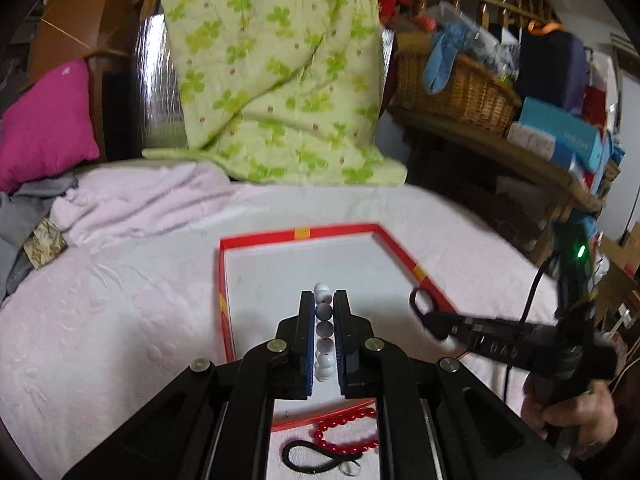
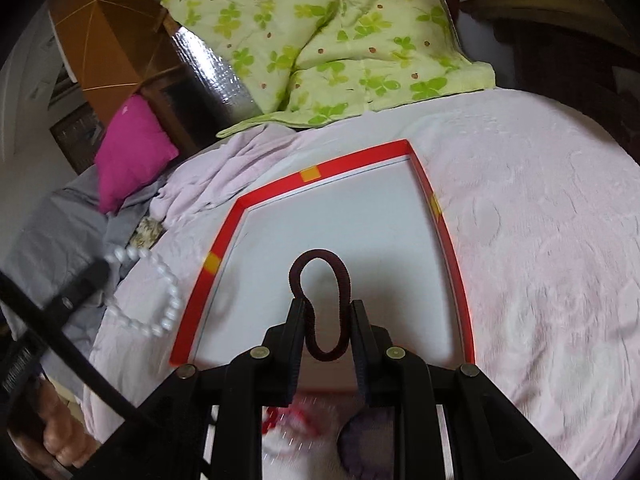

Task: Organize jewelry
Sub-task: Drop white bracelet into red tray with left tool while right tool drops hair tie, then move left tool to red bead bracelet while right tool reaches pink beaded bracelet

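Note:
A shallow red-rimmed box [image 1: 404, 254] with a white floor lies on the pink bedspread; it also shows in the right wrist view [image 2: 362, 158]. My left gripper [image 1: 323, 300] is shut on a white bead bracelet [image 1: 323, 332], held over the box's near part. That bracelet hangs at the left in the right wrist view [image 2: 160, 300]. My right gripper [image 2: 326, 306] is shut on a dark hair tie [image 2: 320, 280] above the box floor; it shows at the right in the left wrist view [image 1: 420, 306]. A red bead bracelet [image 1: 348, 432] and a black hair tie [image 1: 316, 458] lie in front of the box.
A green floral quilt [image 1: 272, 72] and a magenta pillow [image 1: 44, 120] are at the bed's far side. Grey clothes [image 1: 16, 232] lie at the left. A wicker basket [image 1: 460, 88] and boxes stand on a shelf at the right.

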Available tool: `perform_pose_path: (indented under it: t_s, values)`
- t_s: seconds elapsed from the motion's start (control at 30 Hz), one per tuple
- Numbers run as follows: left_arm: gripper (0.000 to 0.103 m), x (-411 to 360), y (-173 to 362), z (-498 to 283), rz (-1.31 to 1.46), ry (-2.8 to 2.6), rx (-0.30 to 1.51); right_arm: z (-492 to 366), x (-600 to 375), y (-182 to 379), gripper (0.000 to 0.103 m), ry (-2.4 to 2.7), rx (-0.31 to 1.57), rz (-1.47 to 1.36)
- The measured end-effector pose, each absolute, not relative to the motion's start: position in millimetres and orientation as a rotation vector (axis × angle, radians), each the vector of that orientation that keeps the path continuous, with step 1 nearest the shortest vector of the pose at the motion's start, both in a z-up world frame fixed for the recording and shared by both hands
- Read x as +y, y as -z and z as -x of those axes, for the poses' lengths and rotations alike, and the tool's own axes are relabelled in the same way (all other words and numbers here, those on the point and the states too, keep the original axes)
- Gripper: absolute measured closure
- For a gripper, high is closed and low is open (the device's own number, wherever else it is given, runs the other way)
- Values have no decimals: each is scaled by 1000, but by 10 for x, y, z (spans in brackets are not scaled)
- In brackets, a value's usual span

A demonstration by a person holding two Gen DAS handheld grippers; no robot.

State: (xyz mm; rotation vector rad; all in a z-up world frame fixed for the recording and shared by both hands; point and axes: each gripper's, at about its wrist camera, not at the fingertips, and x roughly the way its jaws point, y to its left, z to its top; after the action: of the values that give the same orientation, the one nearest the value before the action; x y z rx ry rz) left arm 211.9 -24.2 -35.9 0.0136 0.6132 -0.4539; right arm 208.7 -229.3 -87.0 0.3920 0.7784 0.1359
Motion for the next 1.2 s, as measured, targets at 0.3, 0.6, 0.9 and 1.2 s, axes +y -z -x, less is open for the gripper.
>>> perform_pose_path:
  t_s: [0.3, 0.6, 0.9, 1.2]
  values:
    - [92, -342, 656, -2332, -48, 406, 707, -2355, -2333, 1065, 76, -124, 847, -438]
    - [63, -1, 594, -2288, 6, 322, 678, -2186, -2555, 887, 43, -82, 773, -466]
    - [59, 300, 779, -2325, 32, 248, 802, -1854, -3062, 943, 46, 20, 865, -620]
    - [59, 157, 1006, -2314, -4, 255, 906, -1885, -2956, 1229, 62, -41, 962, -745]
